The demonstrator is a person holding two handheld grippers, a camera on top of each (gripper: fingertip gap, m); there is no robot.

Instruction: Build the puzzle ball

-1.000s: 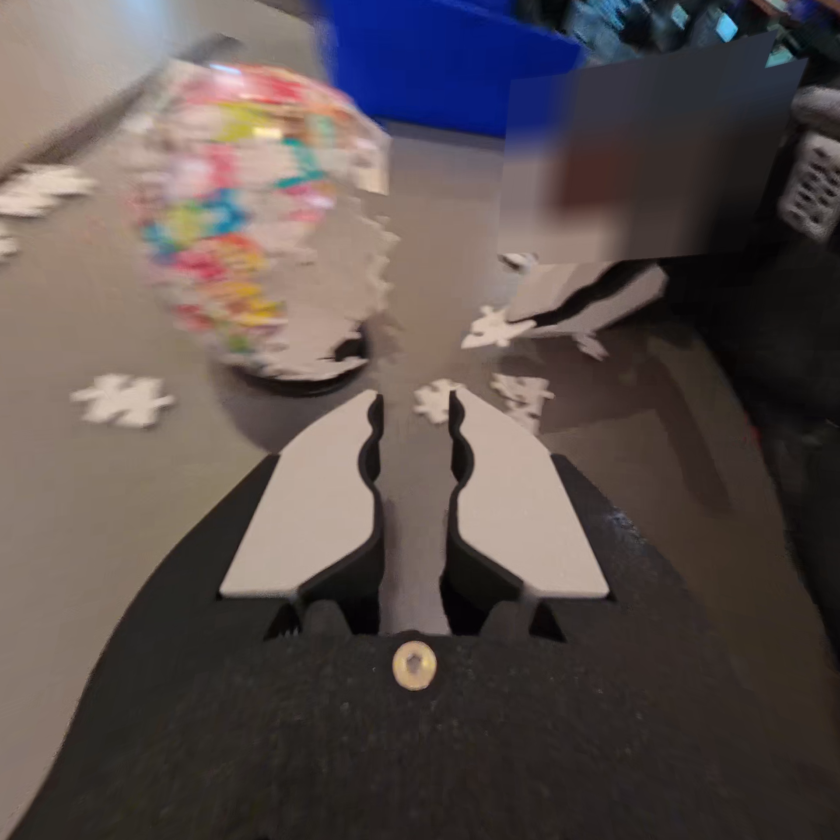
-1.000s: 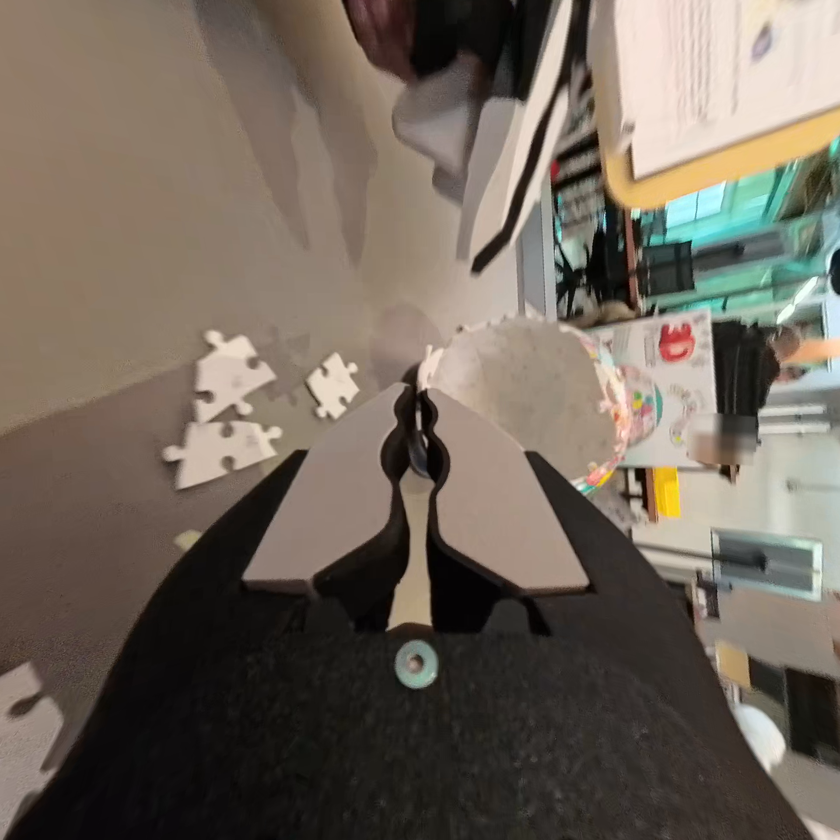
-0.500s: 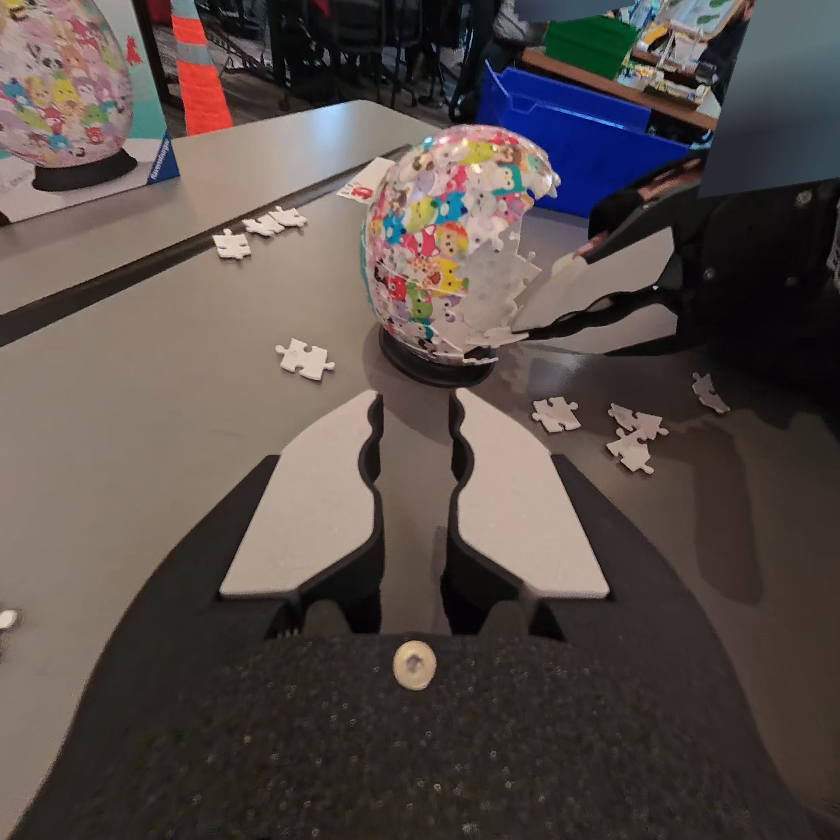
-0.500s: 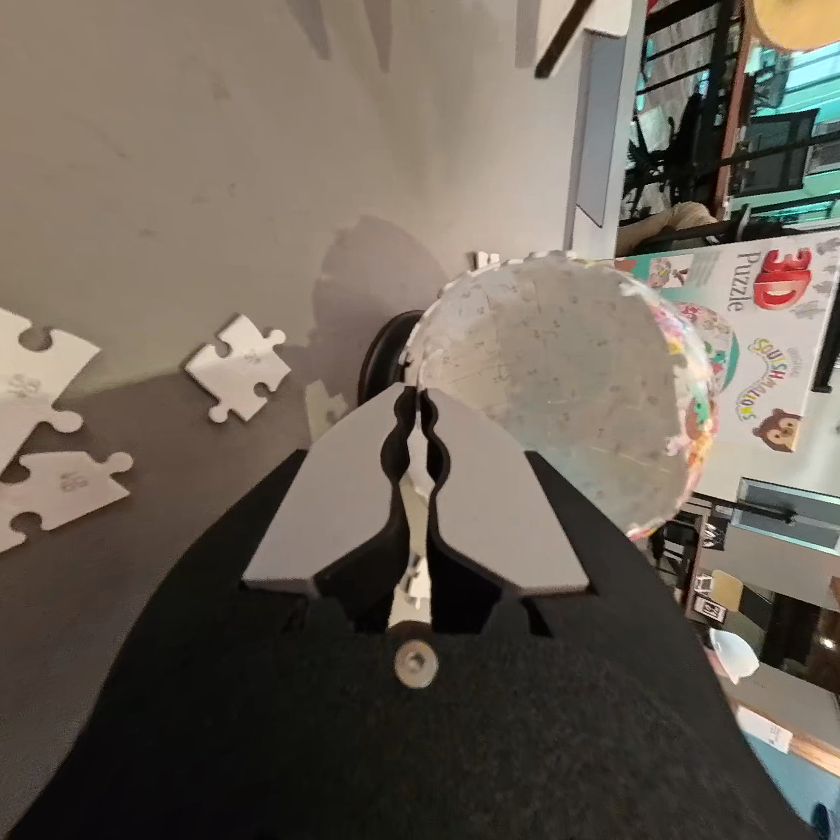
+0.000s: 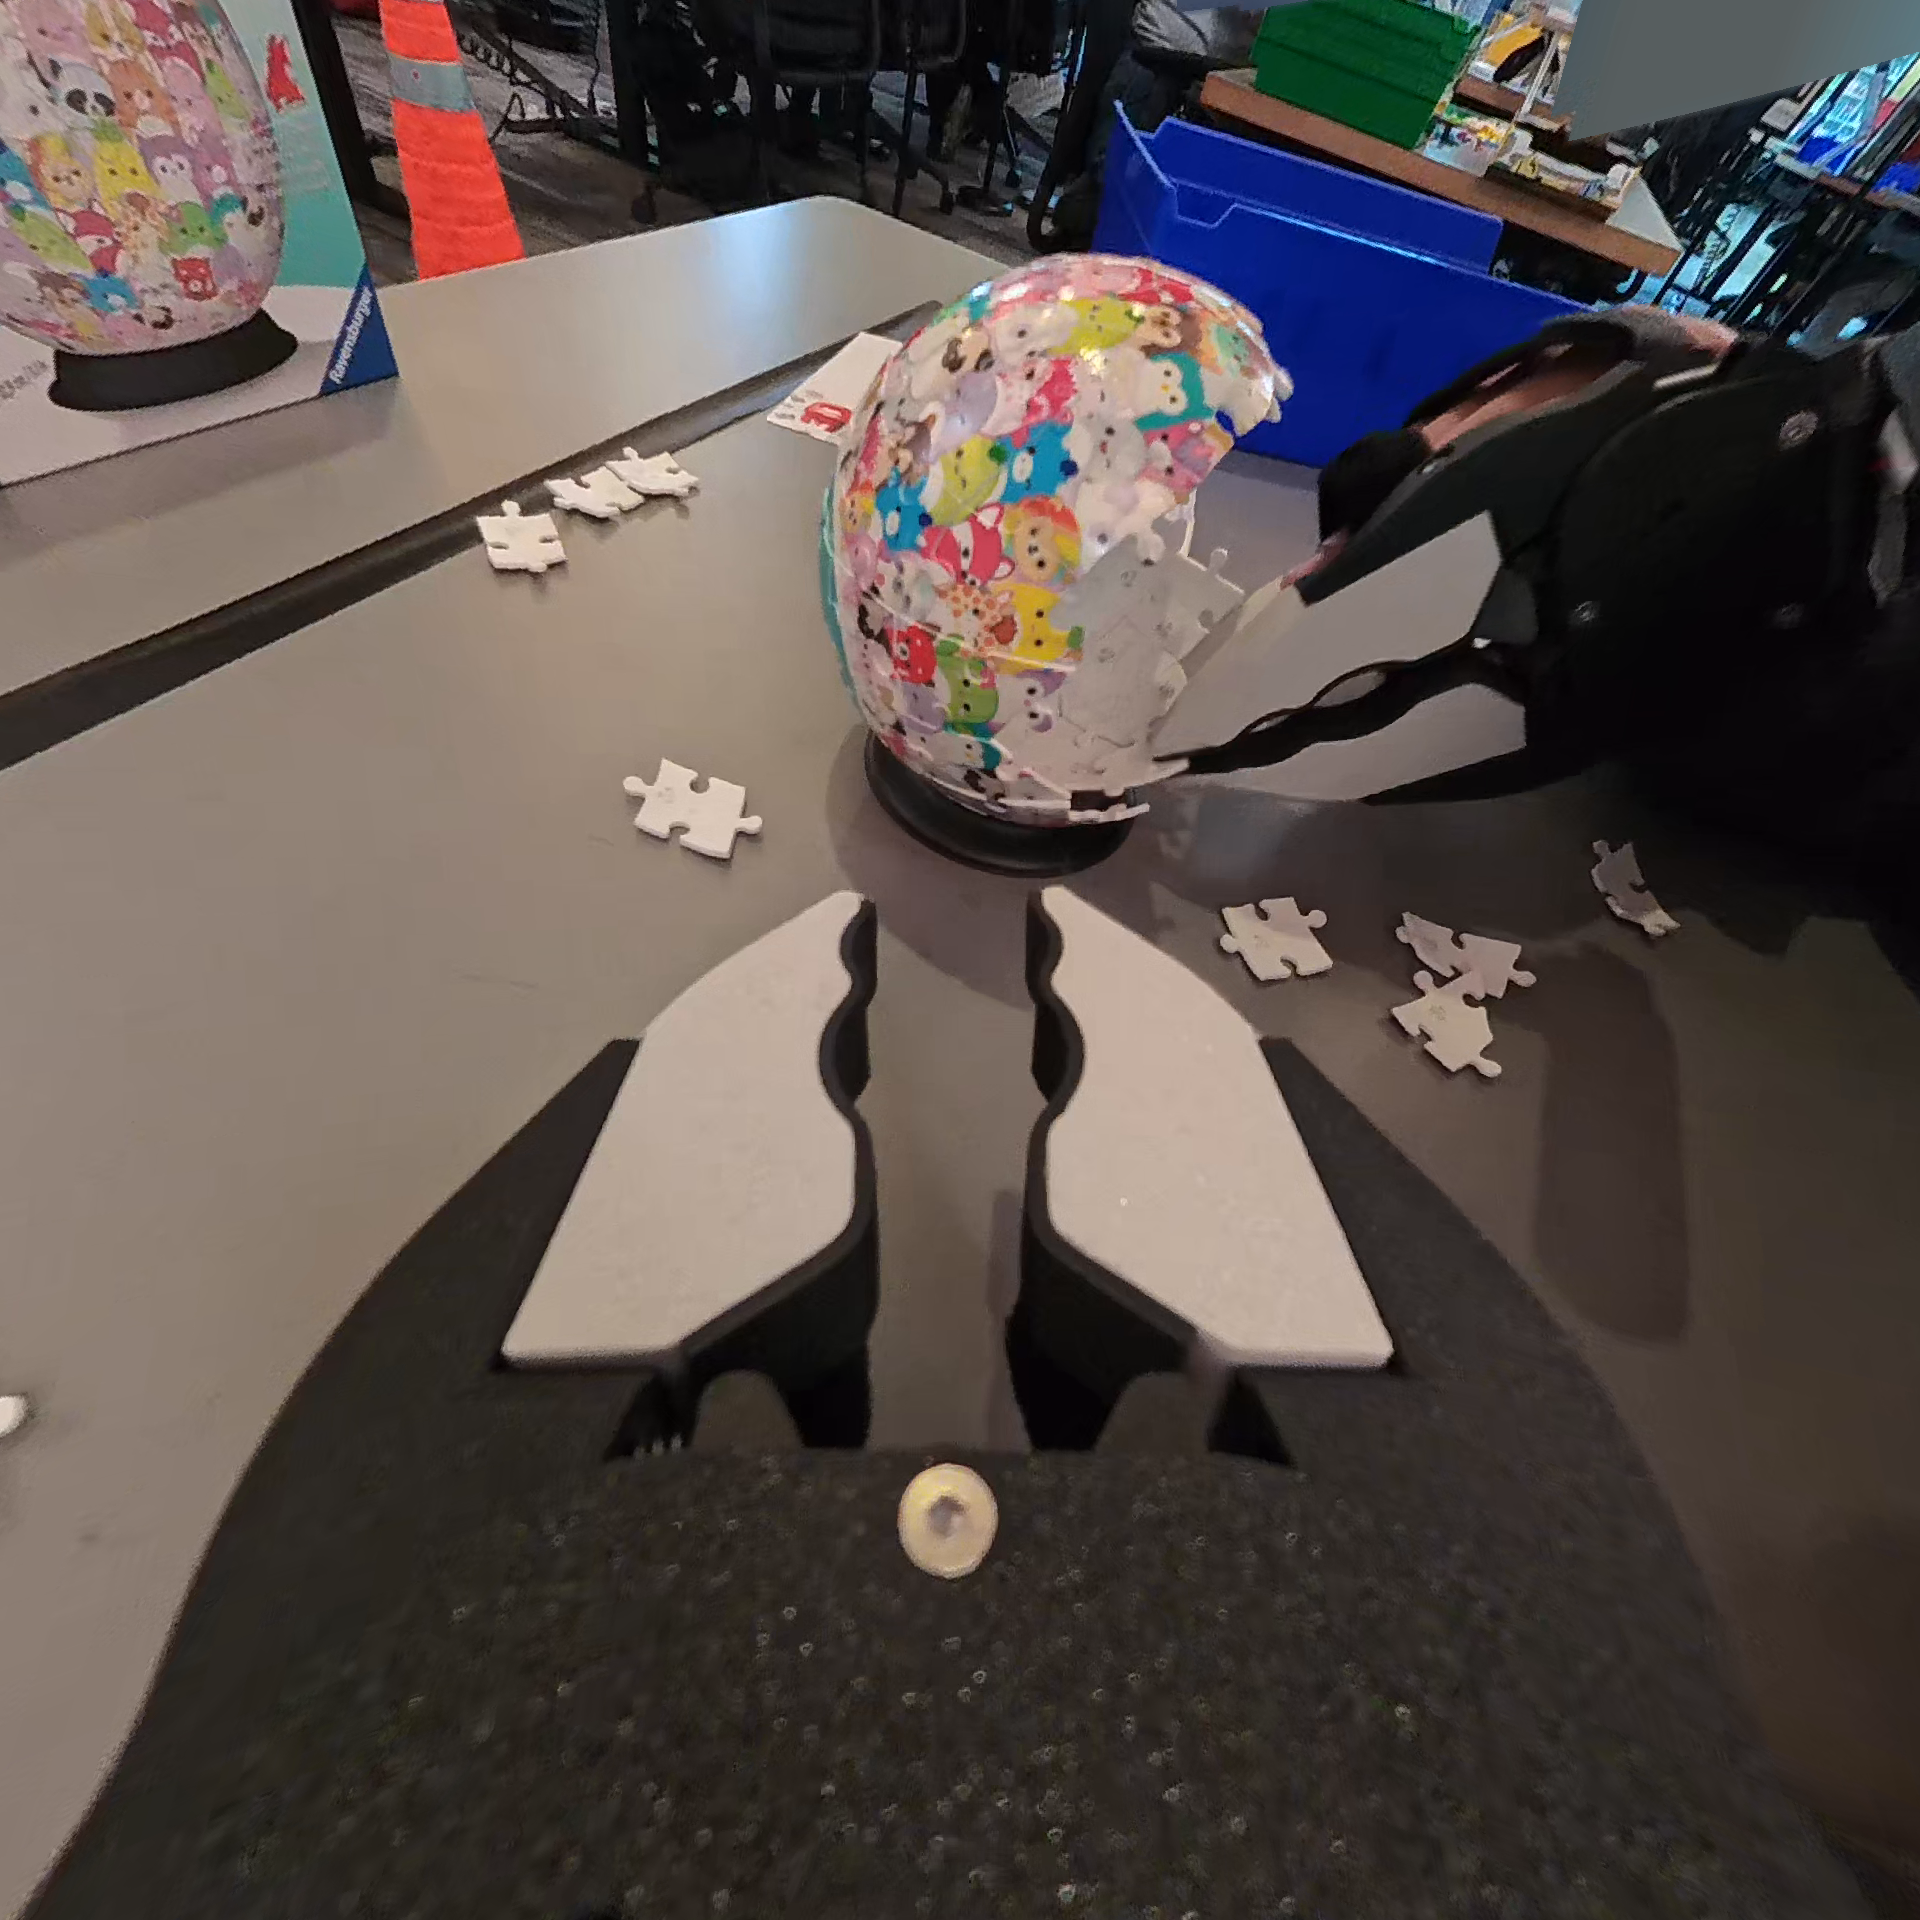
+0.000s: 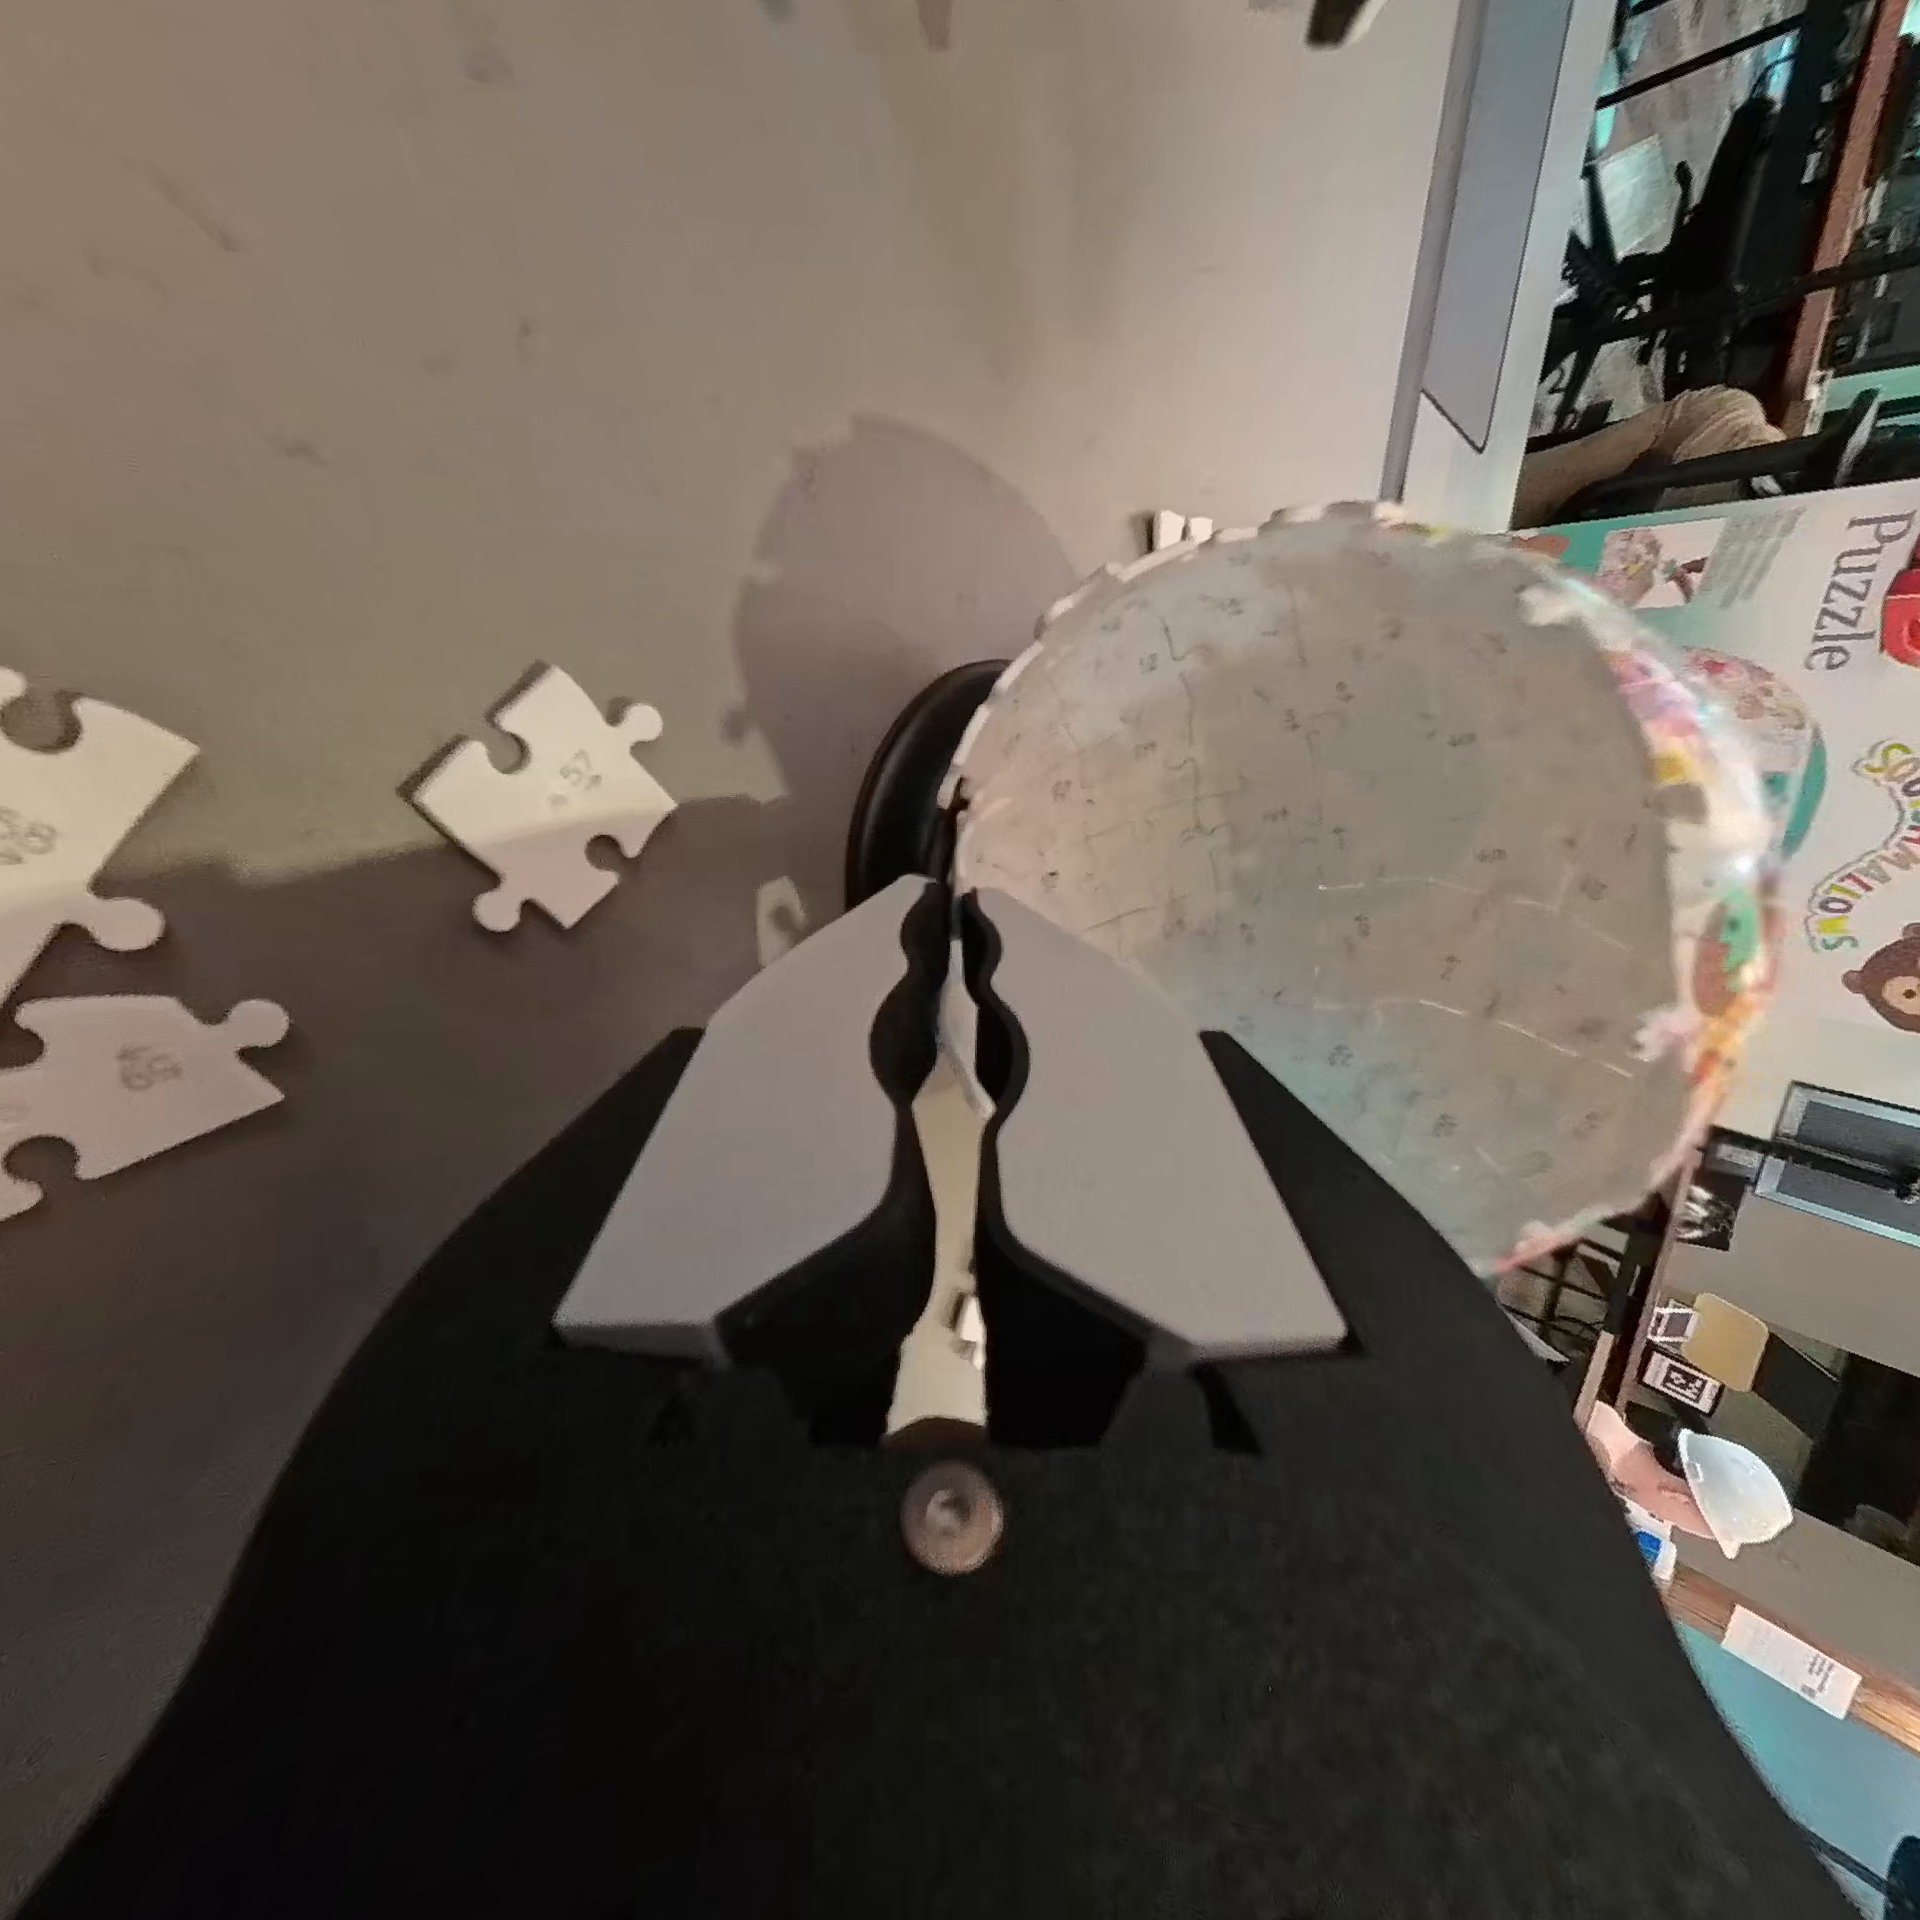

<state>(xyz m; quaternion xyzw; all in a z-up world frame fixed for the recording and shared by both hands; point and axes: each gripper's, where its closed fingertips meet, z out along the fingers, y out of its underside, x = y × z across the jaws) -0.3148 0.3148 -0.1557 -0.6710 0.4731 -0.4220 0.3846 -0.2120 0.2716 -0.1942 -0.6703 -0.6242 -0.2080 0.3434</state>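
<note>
The puzzle ball (image 5: 1039,540) is part built, colourful outside, and stands on a black ring stand (image 5: 987,831); its right side is open. My left gripper (image 5: 951,914) is open and empty, just short of the stand. My right gripper (image 5: 1169,758) reaches in from the right to the ball's lower open edge. In the right wrist view, the right gripper (image 6: 951,904) is shut on a white puzzle piece (image 6: 954,1049), held edge-on against the rim of the ball (image 6: 1351,883), whose pale inside shows.
Loose white pieces lie on the grey table: one left of the stand (image 5: 691,805), several at the right (image 5: 1455,987) and far left (image 5: 582,499). The puzzle box (image 5: 156,208) stands at the back left, with a blue bin (image 5: 1299,270) behind the ball. The tips of one gripper are about 12 centimeters away from the tips of the other.
The left view has steadied and drawn back, with the ball now centred ahead. My right gripper, still holding the piece, has moved closer to the ball's open rim.
</note>
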